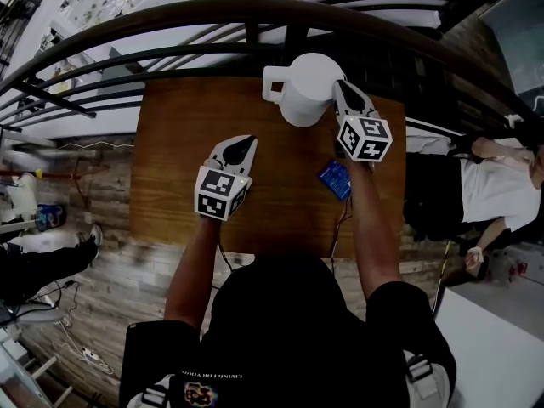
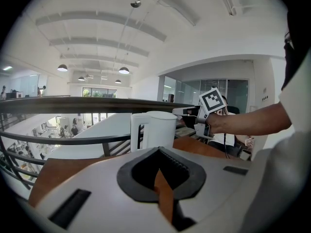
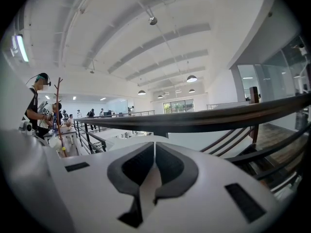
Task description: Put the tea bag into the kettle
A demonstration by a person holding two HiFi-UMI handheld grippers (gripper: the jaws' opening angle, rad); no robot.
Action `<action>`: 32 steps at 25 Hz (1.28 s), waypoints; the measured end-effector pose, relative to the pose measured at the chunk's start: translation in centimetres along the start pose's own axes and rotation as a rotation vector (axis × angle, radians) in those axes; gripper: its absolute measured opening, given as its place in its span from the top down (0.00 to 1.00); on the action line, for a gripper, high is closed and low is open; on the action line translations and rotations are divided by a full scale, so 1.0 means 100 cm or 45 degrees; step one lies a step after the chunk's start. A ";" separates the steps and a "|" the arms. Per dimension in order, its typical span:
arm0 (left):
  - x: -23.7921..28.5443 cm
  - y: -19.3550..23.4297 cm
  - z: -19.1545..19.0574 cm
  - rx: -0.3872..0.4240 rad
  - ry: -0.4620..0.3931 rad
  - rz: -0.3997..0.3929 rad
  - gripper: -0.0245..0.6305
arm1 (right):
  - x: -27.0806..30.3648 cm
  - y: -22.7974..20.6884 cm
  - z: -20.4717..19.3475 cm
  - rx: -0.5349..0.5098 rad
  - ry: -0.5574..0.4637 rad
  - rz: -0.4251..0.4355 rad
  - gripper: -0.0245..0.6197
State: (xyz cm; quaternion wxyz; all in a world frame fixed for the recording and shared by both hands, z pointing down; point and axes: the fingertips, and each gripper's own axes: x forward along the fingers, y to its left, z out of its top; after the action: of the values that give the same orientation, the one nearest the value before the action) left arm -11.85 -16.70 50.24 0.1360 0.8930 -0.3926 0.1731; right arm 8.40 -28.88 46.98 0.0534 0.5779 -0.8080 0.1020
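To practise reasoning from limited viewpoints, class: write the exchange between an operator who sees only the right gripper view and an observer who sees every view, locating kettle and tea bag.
Operator: Past my shut jaws I see only a dark curved railing. Where is the kettle?
Observer: The white plastic kettle stands at the far edge of the brown wooden table, just left of your right gripper.
Operator: And the tea bag?
Observer: The small blue tea bag packet lies flat on the table, back behind your gripper.

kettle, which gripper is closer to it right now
Right. The right gripper is close against the kettle's right side; the left gripper hangs over the table, apart from the kettle on the person's side.
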 end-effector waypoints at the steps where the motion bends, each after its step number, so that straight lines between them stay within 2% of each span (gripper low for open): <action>1: 0.001 0.000 0.000 0.001 0.000 -0.001 0.96 | -0.004 -0.001 -0.001 0.008 -0.013 -0.004 0.93; 9: 0.011 -0.011 0.000 0.020 0.005 -0.025 0.96 | -0.031 0.000 -0.009 0.049 -0.044 -0.038 0.93; 20: 0.026 -0.028 0.008 0.040 -0.014 -0.062 0.96 | -0.059 0.011 -0.037 0.062 0.016 -0.045 0.94; 32: 0.034 -0.035 0.011 0.043 -0.025 -0.090 0.96 | -0.074 0.019 -0.050 0.038 0.059 -0.037 0.94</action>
State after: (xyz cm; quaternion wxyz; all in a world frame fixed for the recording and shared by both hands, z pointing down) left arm -6.79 -17.07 50.27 0.1229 0.9101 -0.3593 0.1660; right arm 8.90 -20.33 50.15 0.0648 0.5878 -0.7964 0.1265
